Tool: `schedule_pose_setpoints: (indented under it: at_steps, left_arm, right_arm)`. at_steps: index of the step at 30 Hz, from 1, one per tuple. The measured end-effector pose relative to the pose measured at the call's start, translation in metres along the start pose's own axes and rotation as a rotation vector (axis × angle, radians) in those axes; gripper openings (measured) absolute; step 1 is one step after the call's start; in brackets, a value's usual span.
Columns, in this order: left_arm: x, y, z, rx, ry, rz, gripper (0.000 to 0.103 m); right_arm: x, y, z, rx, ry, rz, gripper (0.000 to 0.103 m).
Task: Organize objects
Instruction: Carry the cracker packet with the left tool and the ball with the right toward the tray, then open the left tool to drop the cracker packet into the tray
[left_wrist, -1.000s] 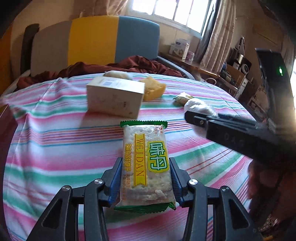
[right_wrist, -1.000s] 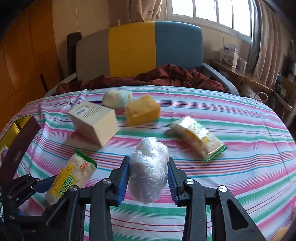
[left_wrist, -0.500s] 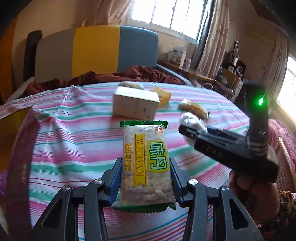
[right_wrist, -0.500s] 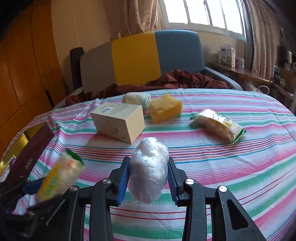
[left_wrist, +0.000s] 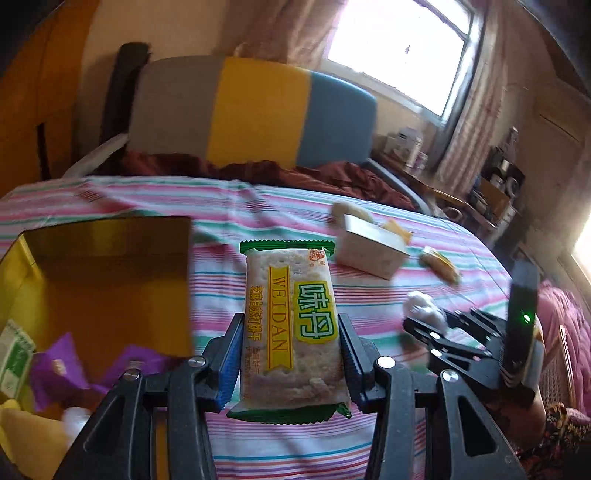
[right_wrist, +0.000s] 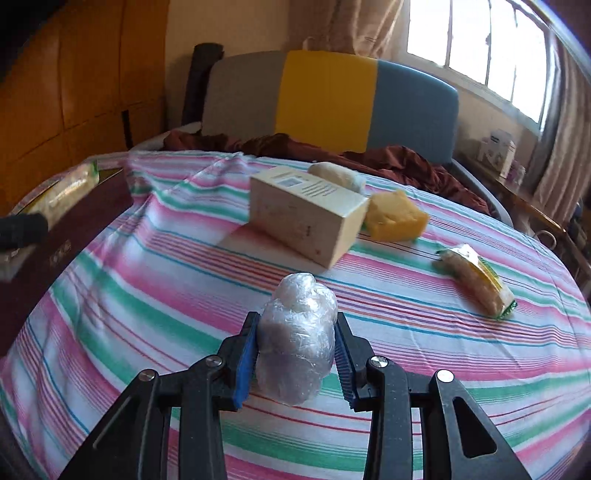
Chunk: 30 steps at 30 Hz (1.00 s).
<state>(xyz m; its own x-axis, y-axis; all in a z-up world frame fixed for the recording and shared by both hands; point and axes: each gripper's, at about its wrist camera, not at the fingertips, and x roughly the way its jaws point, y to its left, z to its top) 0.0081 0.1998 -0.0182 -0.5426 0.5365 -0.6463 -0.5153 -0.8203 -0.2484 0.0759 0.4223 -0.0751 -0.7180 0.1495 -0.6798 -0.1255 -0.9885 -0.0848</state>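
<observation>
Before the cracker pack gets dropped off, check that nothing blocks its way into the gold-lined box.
Nothing visible does. The left gripper holds the green-edged WEIDAN cracker pack beside the open gold-lined box, whose near wall sits between them; purple wrappers lie inside.

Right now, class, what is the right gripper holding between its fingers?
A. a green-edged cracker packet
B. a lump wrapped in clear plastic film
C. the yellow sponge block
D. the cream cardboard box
B: the right gripper is shut on the plastic-wrapped lump; the cracker packet is in the left gripper.
</observation>
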Motion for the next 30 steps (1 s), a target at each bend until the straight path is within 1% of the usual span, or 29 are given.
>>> schedule_pose_setpoints:
  at_steps: [6,9,12,14,17,23,27,30]
  left_arm:
    - [-0.01,0.053,0.011,-0.08,0.002,0.082,0.048]
    - [-0.008,0.082,0.019,-0.124,0.041,0.147,0.048]
    - [-0.005,0.118,0.026,-0.22,0.088,0.183,0.048]
    - [-0.002,0.133,0.028,-0.254,0.122,0.19,0.048]
    - [0.001,0.154,0.028,-0.299,0.147,0.223,0.048]
    - [0.003,0.187,0.027,-0.392,0.172,0.283,0.048]
    - [0.0,0.21,0.027,-0.431,0.168,0.302,0.048]
    - [0.001,0.227,0.029,-0.465,0.18,0.287,0.048]
  right_arm:
    - [-0.002,0.02,0.0,-0.02,0.005,0.032,0.039]
    - [-0.002,0.025,0.0,-0.018,0.011,0.042,0.039]
    - [-0.003,0.027,0.003,0.009,0.014,0.059,0.039]
    - [-0.004,0.029,0.004,0.028,0.007,0.072,0.039]
    - [-0.004,0.034,0.006,0.05,0.003,0.092,0.039]
    - [-0.004,0.047,0.008,0.071,-0.002,0.125,0.039]
    - [-0.003,0.053,0.008,0.077,-0.001,0.139,0.039]
    - [-0.002,0.056,0.007,0.081,0.004,0.146,0.039]
